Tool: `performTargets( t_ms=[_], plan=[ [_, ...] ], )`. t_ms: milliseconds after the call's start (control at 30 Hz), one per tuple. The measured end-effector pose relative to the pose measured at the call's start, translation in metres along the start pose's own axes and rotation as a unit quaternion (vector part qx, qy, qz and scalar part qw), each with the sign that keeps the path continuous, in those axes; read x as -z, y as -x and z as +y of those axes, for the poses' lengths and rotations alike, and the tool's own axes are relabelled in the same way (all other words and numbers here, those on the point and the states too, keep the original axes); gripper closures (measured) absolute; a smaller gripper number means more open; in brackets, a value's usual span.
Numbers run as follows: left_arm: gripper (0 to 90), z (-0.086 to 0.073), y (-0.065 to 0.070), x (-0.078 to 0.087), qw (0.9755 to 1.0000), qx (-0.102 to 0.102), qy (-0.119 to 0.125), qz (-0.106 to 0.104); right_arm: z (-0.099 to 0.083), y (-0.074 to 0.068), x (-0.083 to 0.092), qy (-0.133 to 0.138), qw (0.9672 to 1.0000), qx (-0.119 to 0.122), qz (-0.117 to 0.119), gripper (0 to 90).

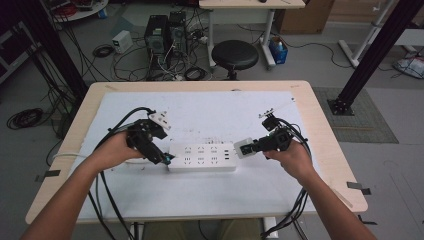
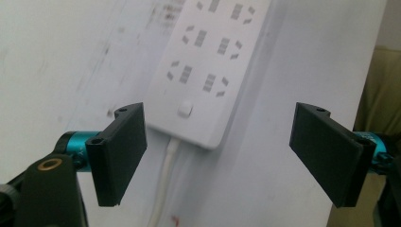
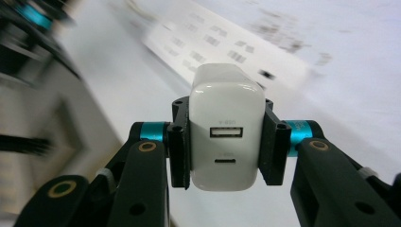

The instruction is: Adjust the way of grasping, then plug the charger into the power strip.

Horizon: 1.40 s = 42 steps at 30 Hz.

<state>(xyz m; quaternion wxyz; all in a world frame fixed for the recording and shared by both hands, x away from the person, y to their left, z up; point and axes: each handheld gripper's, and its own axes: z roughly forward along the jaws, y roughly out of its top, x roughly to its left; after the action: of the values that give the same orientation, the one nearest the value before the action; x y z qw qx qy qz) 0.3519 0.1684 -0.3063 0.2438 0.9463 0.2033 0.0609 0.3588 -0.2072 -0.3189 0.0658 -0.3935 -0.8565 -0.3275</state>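
Note:
A white power strip [image 1: 202,156] lies across the middle of the white sheet, its cable [image 2: 165,179] leaving the end with the switch button [image 2: 185,109]. My left gripper [image 1: 165,159] hovers at that left end, open. In the left gripper view its jaws stand wide apart on either side of the strip's [image 2: 208,71] switch end, touching nothing. My right gripper [image 1: 252,146] is just off the strip's right end, shut on a white USB charger [image 1: 244,148]. The right gripper view has the charger [image 3: 227,142] clamped between the pads, its two ports facing the camera and the blurred strip [image 3: 222,47] beyond.
The white sheet [image 1: 215,112] covers most of the wooden table [image 1: 330,150]. Black cables trail from both grippers over the near edge. Behind the table on the floor are a black stool [image 1: 235,54], computer cases [image 1: 165,32] and loose wiring.

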Motion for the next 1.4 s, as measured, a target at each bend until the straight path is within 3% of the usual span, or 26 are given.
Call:
performTargets(
  t_ms=[167, 300, 367, 567, 733, 867, 1000, 1167, 1367, 1400],
  plan=[
    [19.6, -0.017, -0.015, 0.008, 0.9987, 0.028, -0.032, 0.027, 0.003, -0.002, 0.008, -0.052, 0.9964, 0.041, -0.052, 62.0],
    [19.6, -0.025, -0.023, 0.012, 0.9974, 0.04, -0.043, 0.041, 0.006, -0.001, 0.012, -0.098, 0.9894, 0.063, -0.088, 62.0],
    [19.6, -0.028, -0.024, 0.013, 0.997, 0.042, -0.046, 0.046, 0.007, 0.0, 0.014, -0.117, 0.9843, 0.078, -0.106, 62.0],
    [19.6, -0.033, -0.024, 0.011, 0.9962, 0.042, -0.056, 0.052, 0.008, 0.001, 0.021, -0.148, 0.9752, 0.1, -0.131, 62.0],
    [19.6, -0.04, -0.023, 0.015, 0.9955, 0.05, -0.056, 0.058, 0.007, 0.004, 0.028, -0.157, 0.9716, 0.115, -0.135, 62.0],
    [19.6, -0.043, -0.025, 0.022, 0.9947, 0.049, -0.057, 0.07, 0.008, 0.004, 0.033, -0.177, 0.9637, 0.134, -0.149, 61.9],
    [19.6, -0.046, -0.024, 0.026, 0.9949, 0.05, -0.055, 0.068, 0.008, 0.004, 0.037, -0.194, 0.9563, 0.149, -0.16, 61.9],
    [19.6, -0.05, -0.023, 0.025, 0.9945, 0.053, -0.058, 0.069, 0.003, 0.006, 0.037, -0.198, 0.9544, 0.148, -0.167, 61.9],
    [19.7, -0.053, -0.022, 0.023, 0.9943, 0.051, -0.062, 0.07, 0.003, 0.004, 0.036, -0.19, 0.9564, 0.149, -0.165, 61.8],
    [19.7, -0.053, -0.021, 0.022, 0.9942, 0.058, -0.055, 0.071, 0.003, 0.004, 0.036, -0.187, 0.9571, 0.149, -0.164, 61.8]
  ],
)
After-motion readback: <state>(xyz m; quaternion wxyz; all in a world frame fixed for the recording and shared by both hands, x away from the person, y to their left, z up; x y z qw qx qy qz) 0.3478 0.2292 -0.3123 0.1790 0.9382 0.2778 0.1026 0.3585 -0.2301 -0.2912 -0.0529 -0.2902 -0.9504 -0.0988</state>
